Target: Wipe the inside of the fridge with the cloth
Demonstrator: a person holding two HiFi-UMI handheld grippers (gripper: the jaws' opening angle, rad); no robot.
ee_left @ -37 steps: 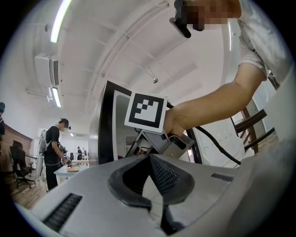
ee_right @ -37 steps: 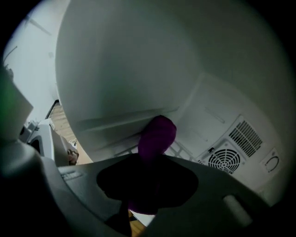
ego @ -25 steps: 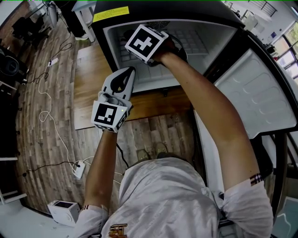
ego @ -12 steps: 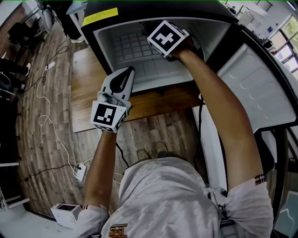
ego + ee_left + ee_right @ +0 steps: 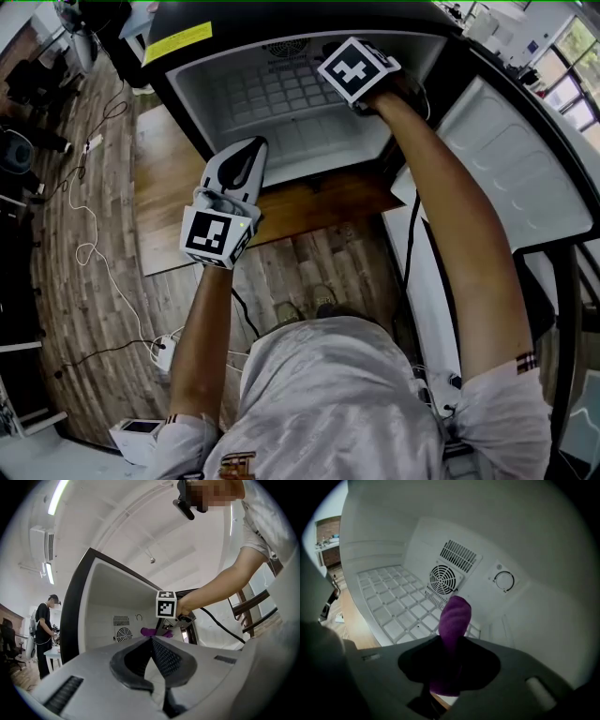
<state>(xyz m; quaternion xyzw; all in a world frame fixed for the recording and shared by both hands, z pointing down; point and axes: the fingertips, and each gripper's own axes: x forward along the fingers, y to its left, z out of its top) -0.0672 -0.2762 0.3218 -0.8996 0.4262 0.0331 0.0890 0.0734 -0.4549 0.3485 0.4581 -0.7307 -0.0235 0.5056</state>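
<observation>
cloth (image 5: 454, 620): purple, pinched in the right hand-held gripper (image 5: 451, 644), deep inside the fridge (image 5: 187, 94), over the white grid shelf (image 5: 393, 602), near the round fan grille (image 5: 443, 579) | door (image 5: 506, 178): swung open at right | left hand-held gripper (image 5: 151, 640): jaws together, nothing between them, outside the opening, above the wooden board (image 5: 178, 187) | cables (image 5: 89, 234): on the floor, left

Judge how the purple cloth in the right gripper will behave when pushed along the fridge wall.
Probably floppy: the purple fabric cloth bulges in a soft rounded fold past the right gripper. Likely light, since a pinch holds it up. It may drag, not slip, on the smooth white fridge wall.
</observation>
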